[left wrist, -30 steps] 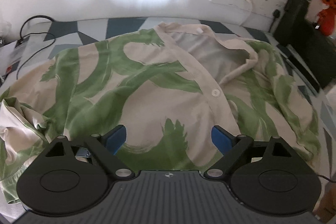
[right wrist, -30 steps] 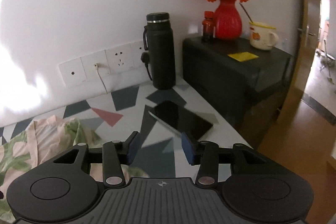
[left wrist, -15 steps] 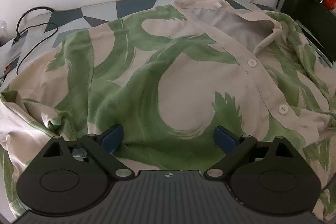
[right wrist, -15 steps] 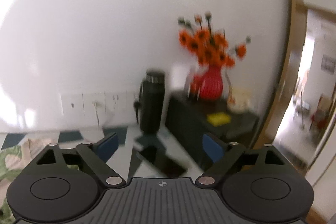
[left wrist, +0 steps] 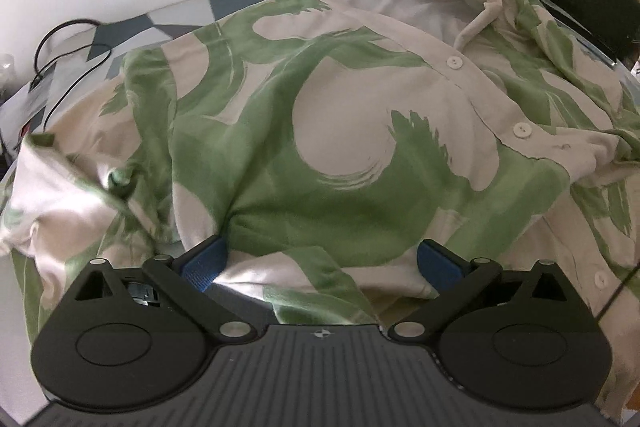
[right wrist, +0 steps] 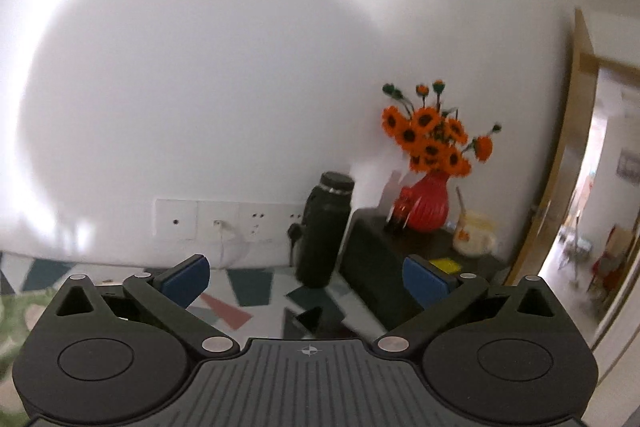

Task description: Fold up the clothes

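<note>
A table [left wrist: 224,1] with a blue-grey triangle pattern sits against a white wall [right wrist: 240,67] — black flask [right wrist: 324,227] and red vase [right wrist: 428,207] at far right. The cream-and-green shirt [left wrist: 340,147] sprawls rumpled across it, collar far. Left gripper [left wrist: 320,261] spread wide over the near hem; right gripper [right wrist: 306,281] raised, fingers apart, empty.
</note>
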`<action>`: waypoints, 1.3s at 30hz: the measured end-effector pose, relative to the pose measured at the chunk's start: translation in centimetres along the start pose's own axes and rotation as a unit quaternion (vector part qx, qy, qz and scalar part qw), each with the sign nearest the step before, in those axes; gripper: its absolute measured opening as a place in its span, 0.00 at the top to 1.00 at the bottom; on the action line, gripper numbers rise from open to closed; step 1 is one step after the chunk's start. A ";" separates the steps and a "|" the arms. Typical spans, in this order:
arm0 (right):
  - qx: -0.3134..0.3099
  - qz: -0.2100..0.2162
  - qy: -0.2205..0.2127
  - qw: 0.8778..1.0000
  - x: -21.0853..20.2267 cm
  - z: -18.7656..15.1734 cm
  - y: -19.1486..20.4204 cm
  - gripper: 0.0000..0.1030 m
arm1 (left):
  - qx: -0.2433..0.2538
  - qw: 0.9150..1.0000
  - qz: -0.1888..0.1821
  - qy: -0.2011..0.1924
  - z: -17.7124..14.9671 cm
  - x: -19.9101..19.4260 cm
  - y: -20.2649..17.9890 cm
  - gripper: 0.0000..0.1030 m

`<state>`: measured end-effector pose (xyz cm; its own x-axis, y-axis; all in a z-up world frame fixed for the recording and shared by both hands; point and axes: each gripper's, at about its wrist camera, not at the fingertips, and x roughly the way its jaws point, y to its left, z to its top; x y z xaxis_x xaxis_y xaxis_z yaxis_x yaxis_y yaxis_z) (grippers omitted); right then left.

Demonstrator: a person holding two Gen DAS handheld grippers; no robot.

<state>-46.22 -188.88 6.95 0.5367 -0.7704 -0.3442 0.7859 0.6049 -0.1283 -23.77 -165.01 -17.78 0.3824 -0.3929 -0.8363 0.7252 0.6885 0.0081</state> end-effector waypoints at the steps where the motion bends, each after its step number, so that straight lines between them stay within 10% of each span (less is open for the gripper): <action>1: 0.008 0.004 0.004 1.000 0.1 0.1 0.0 0.01 | -0.001 1.000 -0.002 0.000 -0.3 -0.2 0.1 0.00; 15: 0.046 0.054 -0.002 0.997 1.9 2.6 1.3 0.01 | -0.004 0.999 -0.010 0.036 -1.6 -2.6 2.1 0.00; 24: 0.051 0.111 0.056 0.991 8.3 -0.8 3.0 0.01 | -0.031 0.996 -0.008 -0.086 5.2 -7.4 1.1 0.00; 29: 0.025 0.137 0.098 0.985 11.9 -5.2 4.1 0.01 | -0.052 0.990 -0.076 -0.110 10.0 -6.3 0.9 0.00; 39: -0.035 0.208 0.187 0.959 17.8 -12.6 6.9 0.41 | -0.072 0.981 -0.164 -0.076 20.3 4.4 -3.7 0.00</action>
<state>-35.08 -195.90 -11.76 0.6413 -0.3407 -0.6875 0.4979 0.8665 0.0349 -13.16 -181.67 -10.40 0.2299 -0.6867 -0.6897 0.7396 0.5839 -0.3348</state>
